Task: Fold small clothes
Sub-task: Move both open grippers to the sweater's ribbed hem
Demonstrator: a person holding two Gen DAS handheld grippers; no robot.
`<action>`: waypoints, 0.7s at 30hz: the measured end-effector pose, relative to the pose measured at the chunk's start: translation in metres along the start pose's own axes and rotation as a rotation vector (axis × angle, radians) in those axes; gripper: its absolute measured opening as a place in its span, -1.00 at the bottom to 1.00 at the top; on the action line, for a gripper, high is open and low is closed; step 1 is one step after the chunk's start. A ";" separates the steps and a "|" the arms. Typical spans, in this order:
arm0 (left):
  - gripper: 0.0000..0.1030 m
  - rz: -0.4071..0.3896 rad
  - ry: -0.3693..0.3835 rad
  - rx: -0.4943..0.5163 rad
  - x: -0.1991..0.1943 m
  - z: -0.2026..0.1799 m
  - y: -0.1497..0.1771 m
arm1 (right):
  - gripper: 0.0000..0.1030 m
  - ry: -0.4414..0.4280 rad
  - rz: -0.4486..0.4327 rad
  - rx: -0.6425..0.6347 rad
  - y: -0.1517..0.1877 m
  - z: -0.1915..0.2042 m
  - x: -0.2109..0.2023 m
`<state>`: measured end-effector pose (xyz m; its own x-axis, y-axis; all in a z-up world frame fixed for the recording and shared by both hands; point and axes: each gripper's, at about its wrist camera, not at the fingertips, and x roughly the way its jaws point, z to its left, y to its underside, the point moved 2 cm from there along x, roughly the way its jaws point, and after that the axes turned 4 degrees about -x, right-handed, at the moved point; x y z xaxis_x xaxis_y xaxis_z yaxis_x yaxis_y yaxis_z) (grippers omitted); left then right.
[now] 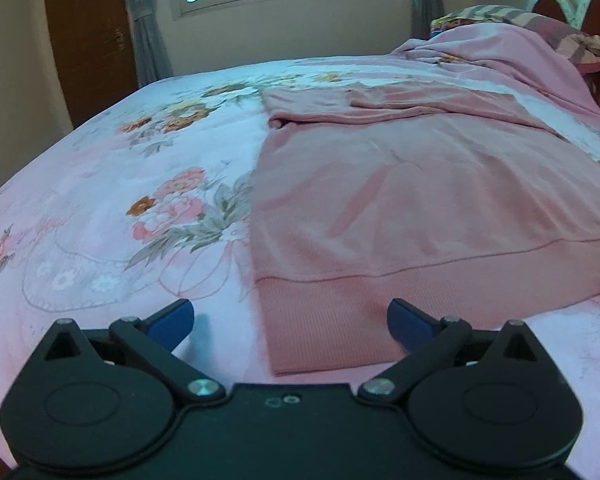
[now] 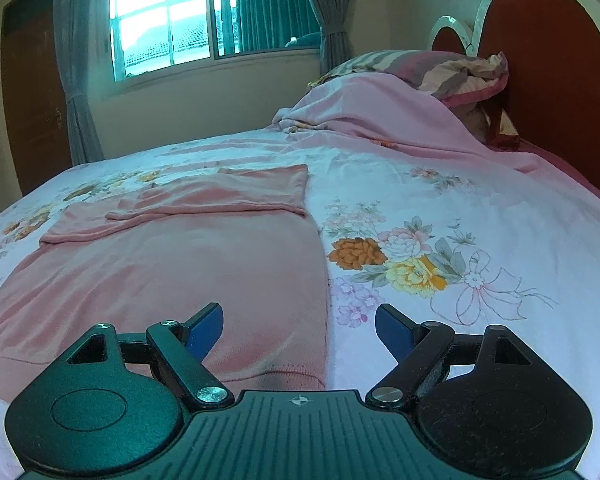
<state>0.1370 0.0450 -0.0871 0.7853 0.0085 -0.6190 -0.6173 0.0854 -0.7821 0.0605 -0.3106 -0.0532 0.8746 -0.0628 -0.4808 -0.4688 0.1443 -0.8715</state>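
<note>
A pink sweatshirt (image 1: 420, 200) lies flat on the floral bedsheet (image 1: 120, 220), its ribbed hem nearest me and its sleeves folded across the far end. My left gripper (image 1: 290, 320) is open and empty, its jaws straddling the hem's left corner, just above it. In the right wrist view the same sweatshirt (image 2: 180, 272) fills the left half. My right gripper (image 2: 299, 330) is open and empty, its jaws straddling the hem's right corner and side edge.
A pink blanket (image 2: 380, 108) and striped pillows (image 2: 452, 72) are heaped at the headboard (image 2: 548, 80) on the right. A window (image 2: 168, 20) with grey curtains and a wooden door (image 1: 88, 40) stand beyond the bed's far side.
</note>
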 end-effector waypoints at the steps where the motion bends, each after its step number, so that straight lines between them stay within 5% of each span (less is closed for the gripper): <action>1: 0.95 -0.004 0.004 0.005 -0.001 -0.002 0.000 | 0.61 0.000 0.002 0.000 0.001 0.000 0.000; 13: 0.89 -0.006 0.075 0.028 -0.001 -0.011 -0.002 | 0.61 -0.031 0.051 0.030 0.012 -0.007 0.009; 15: 0.72 0.001 0.111 0.035 0.000 -0.013 -0.002 | 0.60 -0.049 0.070 0.058 0.015 -0.010 0.013; 16: 0.39 0.009 0.135 0.032 0.001 -0.014 -0.001 | 0.60 -0.053 0.079 0.072 0.017 -0.012 0.015; 17: 0.29 0.018 0.150 0.020 0.002 -0.014 -0.001 | 0.60 -0.052 0.085 0.080 0.018 -0.013 0.016; 21: 0.39 0.033 0.167 -0.036 0.005 -0.009 -0.004 | 0.58 -0.089 0.102 0.115 0.020 -0.018 0.019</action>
<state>0.1425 0.0362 -0.0877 0.7481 -0.1548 -0.6453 -0.6462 0.0516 -0.7614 0.0652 -0.3265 -0.0818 0.8334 0.0450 -0.5509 -0.5424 0.2581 -0.7995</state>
